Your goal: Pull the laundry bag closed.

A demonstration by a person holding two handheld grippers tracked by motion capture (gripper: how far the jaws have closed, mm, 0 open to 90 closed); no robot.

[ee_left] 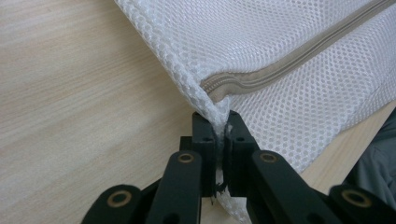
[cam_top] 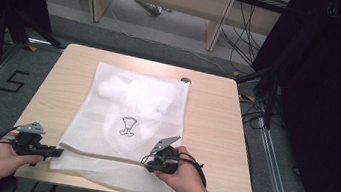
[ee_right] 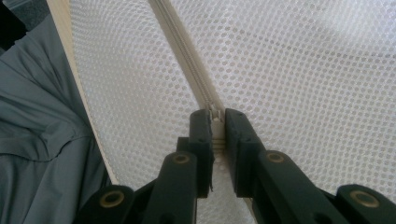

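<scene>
High view: 1 mesh bag (cam_top: 129,120), 2 tools; left tool (cam_top: 52,150) pinches corner, right tool (cam_top: 145,161) pinches zipper pull (ee_right: 216,122).

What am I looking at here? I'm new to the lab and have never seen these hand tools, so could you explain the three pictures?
A person sits at a wooden table and holds a hand-operated gripper in each hand; there is no robot arm. The high view comes from a camera above, looking down. The other two pictures come from small cameras riding on each gripper, looking along its black jaws.

On the table lies a white mesh laundry bag with a small drawing printed on it and a beige zipper along its near edge.

The left gripper is shut on the bag's corner fabric, right where the zipper ends. The right gripper is closed on the zipper line, seemingly on the slider, though that part is too small to tell for sure.
</scene>
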